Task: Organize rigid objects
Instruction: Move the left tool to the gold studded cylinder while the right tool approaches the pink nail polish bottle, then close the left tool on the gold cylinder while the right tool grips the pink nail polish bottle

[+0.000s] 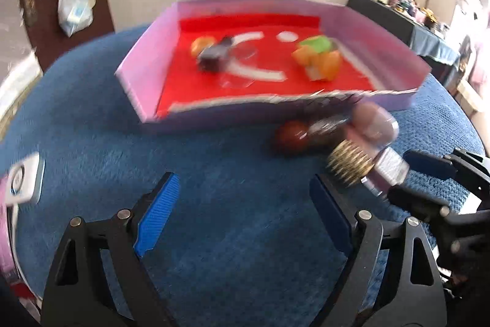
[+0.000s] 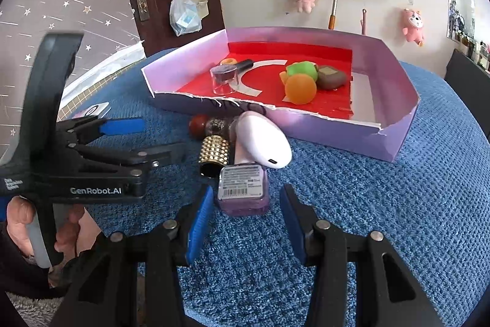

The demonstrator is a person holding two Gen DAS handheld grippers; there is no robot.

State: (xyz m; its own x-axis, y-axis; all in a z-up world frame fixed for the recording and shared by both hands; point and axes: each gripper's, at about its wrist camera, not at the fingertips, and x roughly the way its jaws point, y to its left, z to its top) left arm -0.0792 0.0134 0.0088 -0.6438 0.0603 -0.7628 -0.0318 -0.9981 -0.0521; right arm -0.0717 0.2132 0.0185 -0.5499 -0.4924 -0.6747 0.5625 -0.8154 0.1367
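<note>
Lilac nail-polish bottle (image 2: 243, 189) lies outside the torn-front box (image 2: 395, 140), just before it, between my right claw (image 2: 246, 215) pads, spread, not touching. Left claw (image 1: 242, 204) spread, empty, standing clear.

Round table covered by a blue textured cloth (image 2: 352, 219), filling the lower two thirds of the right wrist view. A shallow lilac cardboard box (image 2: 395, 140) with a red floor and a torn near wall rests on the cloth at centre frame. Just in front of that wall, at centre, a cluster lies on the cloth: a dark red bead (image 2: 198, 124), a dark patterned bead (image 2: 218, 126), a gold studded cap (image 2: 214, 153), a white earbud case (image 2: 263, 140), and a lilac nail polish bottle (image 2: 243, 186) showing its barcode label. At left, near the table's edge, lies a small white card (image 2: 92, 111).
</note>
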